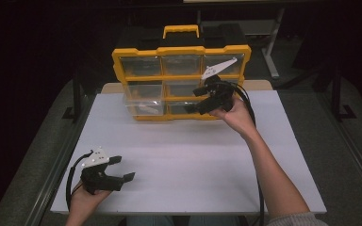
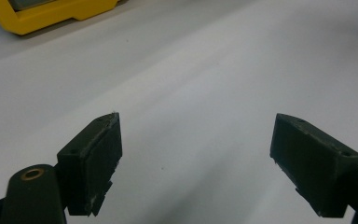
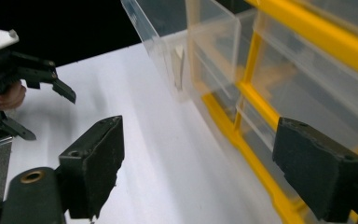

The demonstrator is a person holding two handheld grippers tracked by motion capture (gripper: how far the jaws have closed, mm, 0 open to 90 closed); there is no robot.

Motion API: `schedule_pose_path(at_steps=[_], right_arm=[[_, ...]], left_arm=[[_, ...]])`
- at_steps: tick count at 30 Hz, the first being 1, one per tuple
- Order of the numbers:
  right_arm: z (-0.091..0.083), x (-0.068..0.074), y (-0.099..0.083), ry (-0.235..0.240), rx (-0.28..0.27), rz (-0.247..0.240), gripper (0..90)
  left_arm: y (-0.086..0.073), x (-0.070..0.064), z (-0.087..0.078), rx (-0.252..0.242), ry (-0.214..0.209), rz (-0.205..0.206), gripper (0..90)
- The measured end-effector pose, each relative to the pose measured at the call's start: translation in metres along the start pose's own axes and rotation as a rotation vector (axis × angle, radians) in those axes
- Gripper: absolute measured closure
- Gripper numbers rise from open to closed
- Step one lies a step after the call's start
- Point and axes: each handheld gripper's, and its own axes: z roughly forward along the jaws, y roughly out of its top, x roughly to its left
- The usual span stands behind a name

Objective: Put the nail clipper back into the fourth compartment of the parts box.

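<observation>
Smooth, matt white tabletop (image 1: 184,165), faintly sheened under the light. Glossy yellow plastic frame on the organiser case (image 1: 181,51), with a yellow plastic handle (image 1: 181,31) on top. Clear, shiny plastic drawers (image 3: 205,51) in its compartments, see-through and reflective. Matt black plastic left tool (image 1: 121,168) with a flat pale plate (image 1: 95,157) on top. Dull black, slightly rough pads (image 2: 95,158), scuffed pale at the edges. Small brass-coloured metal ring (image 2: 32,174) in the arm. Matt black right tool (image 1: 202,99), with glossy black cable (image 1: 250,106).
</observation>
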Motion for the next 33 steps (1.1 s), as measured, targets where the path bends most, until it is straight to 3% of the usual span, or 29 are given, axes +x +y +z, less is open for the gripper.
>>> schedule_pose_path(at_steps=[21, 33], right_arm=[[-0.036, -0.003, -0.071, -0.063, -0.032, 0.036, 15.5], [-0.043, -0.001, -0.106, -0.083, -0.019, 0.071, 15.5]], left_arm=[[0.0, 0.001, 0.001, 0.002, 0.005, 0.0, 16.6], [-0.002, 0.002, -0.001, -0.003, 0.016, 0.002, 16.6]])
